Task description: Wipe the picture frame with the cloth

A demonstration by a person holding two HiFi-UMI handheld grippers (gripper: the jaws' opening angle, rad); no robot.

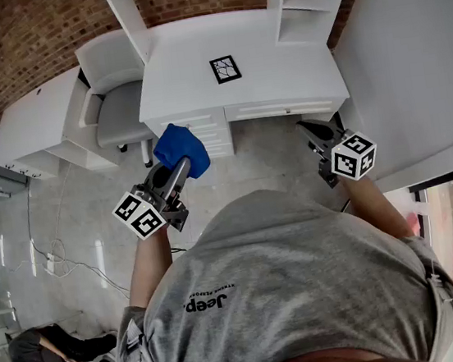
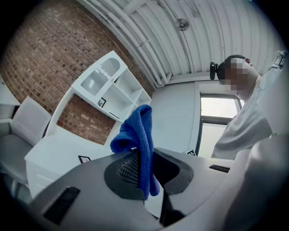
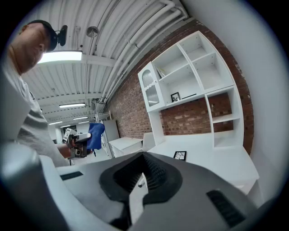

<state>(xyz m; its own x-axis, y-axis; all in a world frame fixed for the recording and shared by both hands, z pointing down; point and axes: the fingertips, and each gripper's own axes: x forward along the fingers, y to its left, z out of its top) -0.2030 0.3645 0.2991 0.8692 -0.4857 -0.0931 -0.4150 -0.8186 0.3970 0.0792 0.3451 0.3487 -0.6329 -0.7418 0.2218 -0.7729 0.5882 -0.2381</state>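
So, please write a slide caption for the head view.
Standing before the white desk: left gripper clamps the blue cloth, right gripper shut and empty, picture frame flat on it.

The soft blue cloth was plain vivid blue, unpatterned. The small rectangular picture frame had a black border and a white face crossed by thin black lines. The wooden desk and its shelves were white; the brick wall was red-brown with pale mortar lines. The padded chair was grey in a white shell. The left gripper and right gripper were grey with black ribbed pads, and each marker cube bore black-and-white squares. The person's T-shirt was mottled grey with small dark print.
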